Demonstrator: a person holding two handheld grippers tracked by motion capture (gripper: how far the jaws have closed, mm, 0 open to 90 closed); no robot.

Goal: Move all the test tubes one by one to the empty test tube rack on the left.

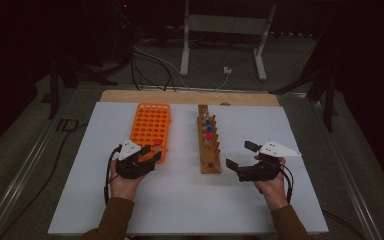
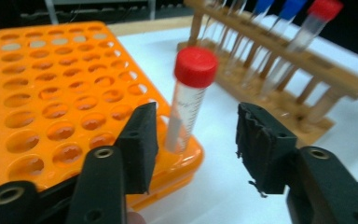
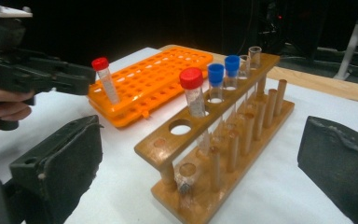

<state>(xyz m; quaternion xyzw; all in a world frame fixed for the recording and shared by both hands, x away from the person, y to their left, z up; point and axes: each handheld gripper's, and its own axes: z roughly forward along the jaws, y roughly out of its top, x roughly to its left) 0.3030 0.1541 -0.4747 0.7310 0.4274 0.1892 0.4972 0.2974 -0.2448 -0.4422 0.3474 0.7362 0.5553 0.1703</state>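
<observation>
On the table: a white mat (image 1: 190, 200) carries an orange rack (image 1: 151, 125) to my left and a wooden rack (image 1: 209, 142) at the middle.
Tube: a red-capped tube (image 2: 190, 95) stands in a hole at the orange rack's near right corner, leaning a little.
Left tongs: my left tongs (image 2: 196, 140) sit at that corner; the pads stand apart on either side of the tube, neither pressing on it.
Left pads: the left one is just beside the tube's lower part, the right one is farther off over the mat.
Right tongs: my right tongs (image 3: 200, 158) are spread wide with nothing between them, resting near the wooden rack's near end, apart from it.
Wooden rack: a red-capped tube (image 3: 193, 93) and two blue-capped tubes (image 3: 223, 74) stand in its top rail, with clear capless tubes behind them at the far end.
Rail holes: the two holes nearest me on that rail are open.
Hands: each of my hands grips its tongs from below, sleeves at the near edge of the mat.
</observation>
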